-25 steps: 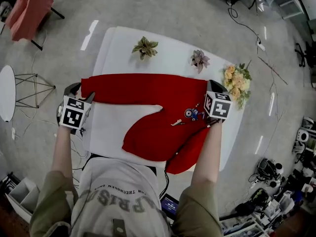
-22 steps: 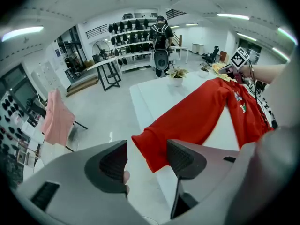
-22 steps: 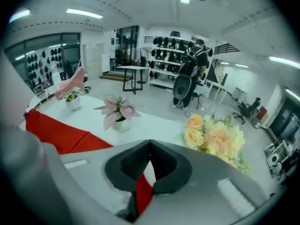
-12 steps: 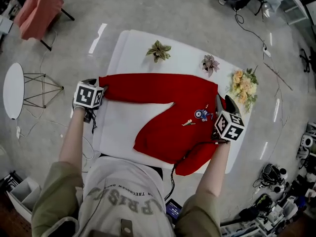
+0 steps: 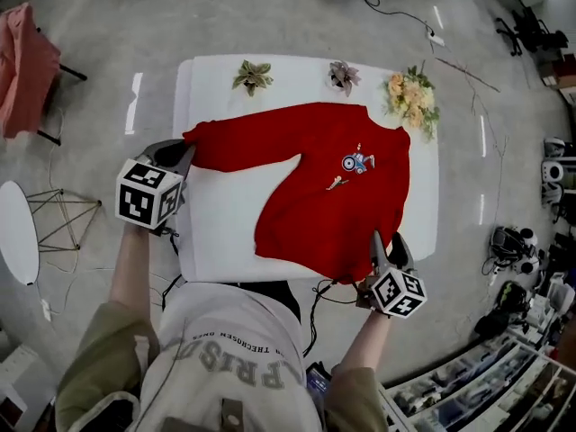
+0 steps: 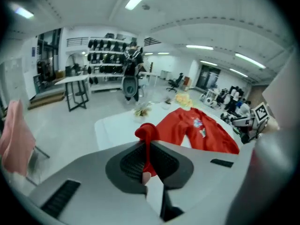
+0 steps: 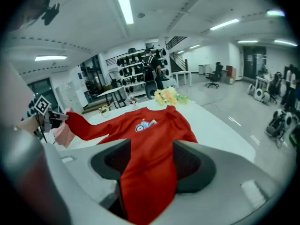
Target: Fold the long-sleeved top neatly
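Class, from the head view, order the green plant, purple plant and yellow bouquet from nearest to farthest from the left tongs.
1. Green leafy plant, far-left table edge, nearest the left tongs.
2. Purple-leaved plant, far middle.
3. Yellow flower bouquet, far-right corner.

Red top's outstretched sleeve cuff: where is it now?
Head view, left side: the cuff sits at the white table's left edge, pinched in the shut left gripper, near the leafy plant.
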`<state>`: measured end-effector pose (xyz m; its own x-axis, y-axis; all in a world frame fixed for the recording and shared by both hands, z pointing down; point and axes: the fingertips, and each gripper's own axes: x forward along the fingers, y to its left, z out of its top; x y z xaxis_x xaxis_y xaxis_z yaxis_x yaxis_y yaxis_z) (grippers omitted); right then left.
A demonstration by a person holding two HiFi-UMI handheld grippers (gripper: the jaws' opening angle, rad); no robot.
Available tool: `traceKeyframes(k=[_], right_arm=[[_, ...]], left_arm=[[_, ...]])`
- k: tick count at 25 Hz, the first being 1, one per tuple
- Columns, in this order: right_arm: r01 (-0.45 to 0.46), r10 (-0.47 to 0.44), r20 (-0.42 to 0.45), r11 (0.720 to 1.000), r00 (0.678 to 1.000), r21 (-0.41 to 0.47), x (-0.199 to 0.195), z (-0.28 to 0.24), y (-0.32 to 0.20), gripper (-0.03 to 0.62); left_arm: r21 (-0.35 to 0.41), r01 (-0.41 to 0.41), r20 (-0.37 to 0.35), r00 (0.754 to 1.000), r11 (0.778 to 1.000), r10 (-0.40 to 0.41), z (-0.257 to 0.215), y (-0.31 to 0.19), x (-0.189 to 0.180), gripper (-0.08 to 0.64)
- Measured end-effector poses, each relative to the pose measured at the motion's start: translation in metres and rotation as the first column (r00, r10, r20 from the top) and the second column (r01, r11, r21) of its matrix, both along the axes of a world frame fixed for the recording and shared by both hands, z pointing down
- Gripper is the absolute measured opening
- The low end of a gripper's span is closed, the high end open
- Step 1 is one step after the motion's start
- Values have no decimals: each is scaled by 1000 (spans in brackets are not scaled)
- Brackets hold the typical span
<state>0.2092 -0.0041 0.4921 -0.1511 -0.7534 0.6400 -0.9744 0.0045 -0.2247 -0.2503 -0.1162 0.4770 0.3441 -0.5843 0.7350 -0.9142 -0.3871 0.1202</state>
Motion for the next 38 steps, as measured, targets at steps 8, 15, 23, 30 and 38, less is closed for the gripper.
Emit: traceKeyframes(k=[8,15,23,30,38], right_arm=[[-210,211,-33,977,977,19,-7,-14,119,265],[-261,265,-85,964,961,50,-7,-33,169,265],[-179,180,-26,984,983,22,12,-13,138,265],[128,-126,215,992,969,1,-33,25,41,267],[635,-680,-25,697,733,-333,-71,104,40,244]], left_arm=[[191,-508,-72,846,840,528,-52,25,219,26],[74,-740,-76,664,668,744,20,123,353,26],[49,-797,19,603,602,797,75,171,360,215],[-72,-669,15,741,740,672,71,175,282,327],[-166,-384,108,908,908,404,83,179,234,327]])
